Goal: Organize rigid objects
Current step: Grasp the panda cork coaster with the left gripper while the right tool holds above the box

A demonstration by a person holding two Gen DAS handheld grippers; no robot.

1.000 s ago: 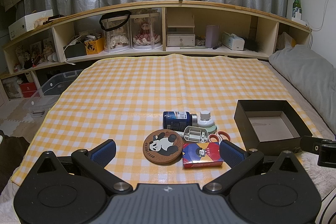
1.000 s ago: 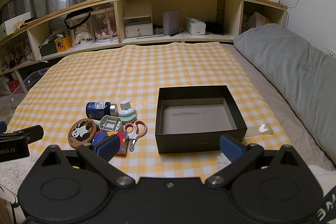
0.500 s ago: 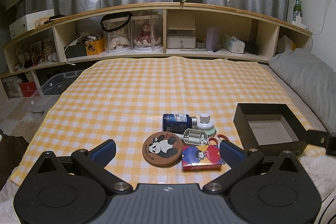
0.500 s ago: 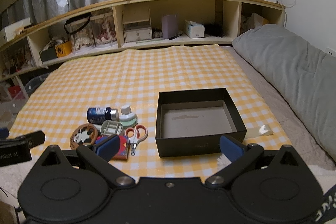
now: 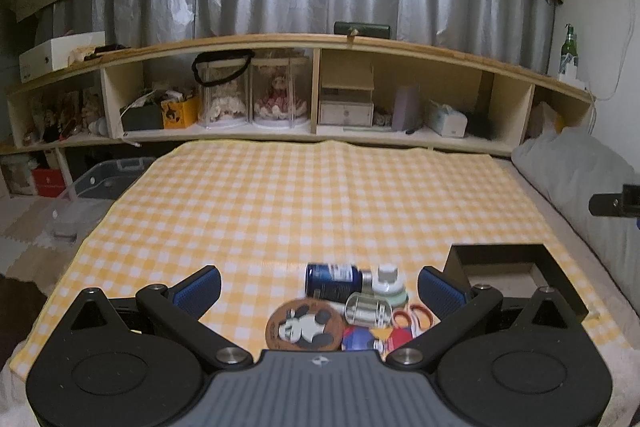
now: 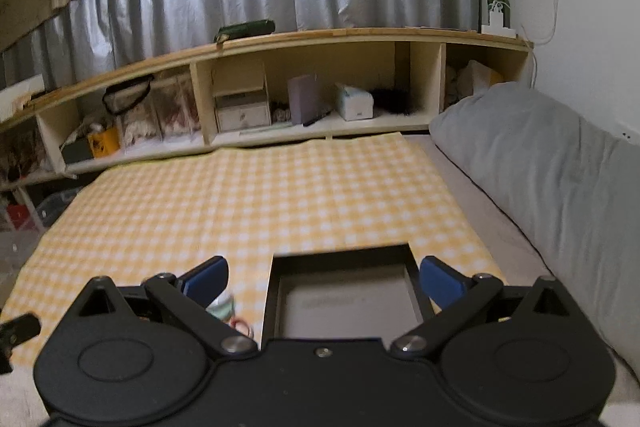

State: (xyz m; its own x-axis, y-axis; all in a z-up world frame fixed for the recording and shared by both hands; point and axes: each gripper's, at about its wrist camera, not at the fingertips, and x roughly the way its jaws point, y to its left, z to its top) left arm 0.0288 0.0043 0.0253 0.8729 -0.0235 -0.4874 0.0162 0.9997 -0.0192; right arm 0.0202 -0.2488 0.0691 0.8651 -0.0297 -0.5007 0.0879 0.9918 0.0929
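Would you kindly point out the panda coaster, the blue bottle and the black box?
panda coaster (image 5: 306, 323), left wrist view, on the panda picture.
blue bottle (image 5: 332, 277), left wrist view, on its blue body.
black box (image 6: 340, 253), right wrist view, on its far rim.

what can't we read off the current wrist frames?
- Card box, left wrist view: lower part hidden behind the left tool body.
- Scissors, left wrist view: blades hidden by the tool finger.
- Black box, right wrist view: near wall cut off by the right tool; motion-blurred.
- Blue bottle label: too blurred to read.
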